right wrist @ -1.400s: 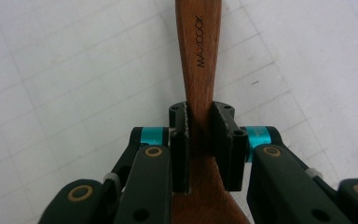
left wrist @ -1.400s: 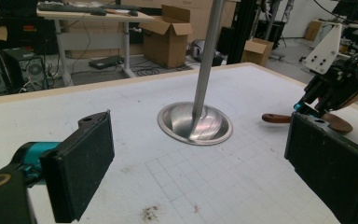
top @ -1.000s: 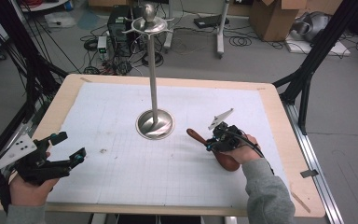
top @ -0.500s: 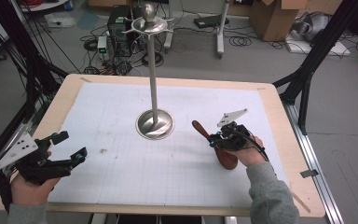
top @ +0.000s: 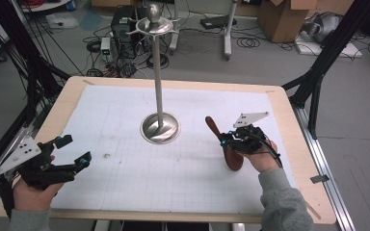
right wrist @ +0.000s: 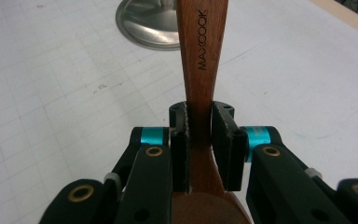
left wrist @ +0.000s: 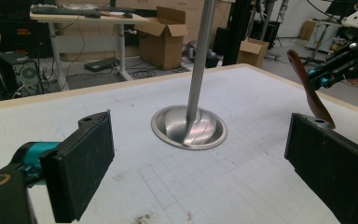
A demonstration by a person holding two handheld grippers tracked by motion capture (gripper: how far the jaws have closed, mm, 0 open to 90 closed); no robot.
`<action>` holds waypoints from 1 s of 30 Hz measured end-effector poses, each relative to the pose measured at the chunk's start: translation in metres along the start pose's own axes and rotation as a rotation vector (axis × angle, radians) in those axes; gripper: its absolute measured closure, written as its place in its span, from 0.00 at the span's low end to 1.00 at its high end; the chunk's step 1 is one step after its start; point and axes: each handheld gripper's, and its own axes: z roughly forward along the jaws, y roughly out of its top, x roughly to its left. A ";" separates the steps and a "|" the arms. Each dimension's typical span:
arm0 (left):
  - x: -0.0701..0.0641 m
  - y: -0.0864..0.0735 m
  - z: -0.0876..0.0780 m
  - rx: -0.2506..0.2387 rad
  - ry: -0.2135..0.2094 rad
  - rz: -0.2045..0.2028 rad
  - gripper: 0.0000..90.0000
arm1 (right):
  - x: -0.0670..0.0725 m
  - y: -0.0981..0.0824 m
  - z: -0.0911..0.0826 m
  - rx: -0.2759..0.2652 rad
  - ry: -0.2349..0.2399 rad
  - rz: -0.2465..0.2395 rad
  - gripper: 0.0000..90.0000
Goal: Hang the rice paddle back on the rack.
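Spoon [top: 225, 144] higher in right claw [top: 227, 140]

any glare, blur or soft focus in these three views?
High view: even light, slightly soft overall; the metal stand's base shows bright reflections. Left gripper view: the base gleams with a streaky highlight, the near fingers look a little soft, the background is sharp. Right gripper view: the wooden spoon is sharp enough to read MAXCOOK on its handle, while the gripper body at the bottom edge blurs.
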 end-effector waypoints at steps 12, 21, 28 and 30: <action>0.000 0.000 0.001 0.000 -0.002 -0.003 0.10 | -0.002 0.004 -0.015 -0.109 -0.010 0.014 0.87; -0.002 0.000 0.002 0.003 -0.004 0.001 0.10 | -0.003 0.015 -0.028 -0.165 0.004 0.027 0.87; -0.002 -0.001 0.003 0.009 -0.010 0.004 0.10 | -0.003 0.028 -0.037 -0.208 0.013 0.018 0.87; -0.002 -0.001 0.004 0.011 -0.011 0.004 0.10 | -0.003 0.033 -0.039 -0.212 0.017 0.019 0.87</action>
